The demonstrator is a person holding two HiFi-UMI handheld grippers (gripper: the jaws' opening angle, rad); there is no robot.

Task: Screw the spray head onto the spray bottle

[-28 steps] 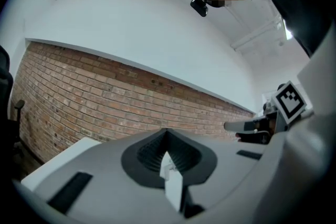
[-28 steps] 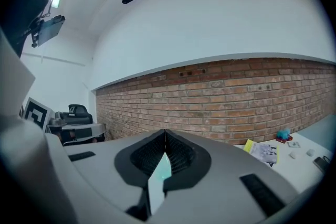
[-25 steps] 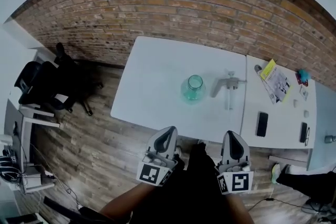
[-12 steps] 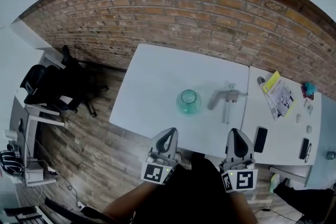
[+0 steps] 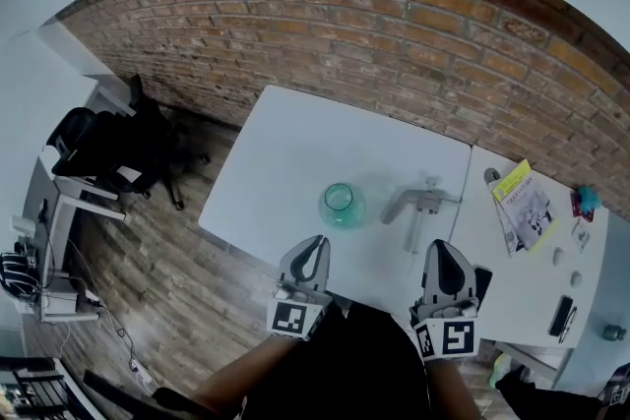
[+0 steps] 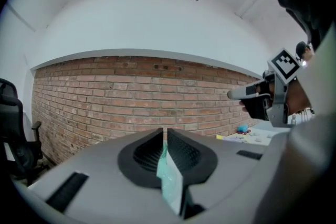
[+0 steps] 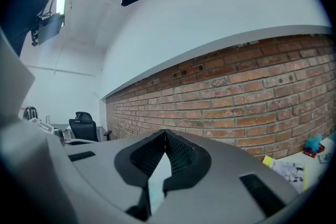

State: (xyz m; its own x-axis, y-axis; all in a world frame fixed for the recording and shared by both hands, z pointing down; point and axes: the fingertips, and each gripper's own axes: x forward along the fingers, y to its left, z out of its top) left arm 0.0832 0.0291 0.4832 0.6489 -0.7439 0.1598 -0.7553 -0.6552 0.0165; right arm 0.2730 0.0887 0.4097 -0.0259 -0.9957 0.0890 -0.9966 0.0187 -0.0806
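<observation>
Spray bottle (image 5: pixel 342 205), teal and open-mouthed, stands upright on the white worktop (image 5: pixel 295 143); the spray head (image 5: pixel 418 204) lies on its side near it, to the right. We hold the left tongs (image 5: pixel 316 243) and the right tongs (image 5: pixel 445 251) at the near edge, both pressed together and empty. Reaching is the step, we judge; next each must part, one for the head, one to steady the bottle.

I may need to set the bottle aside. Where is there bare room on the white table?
The white table is bare from the bottle and spray head back toward the brick wall, and left of the bottle. The adjoining table on the right is crowded: booklet, phone.
</observation>
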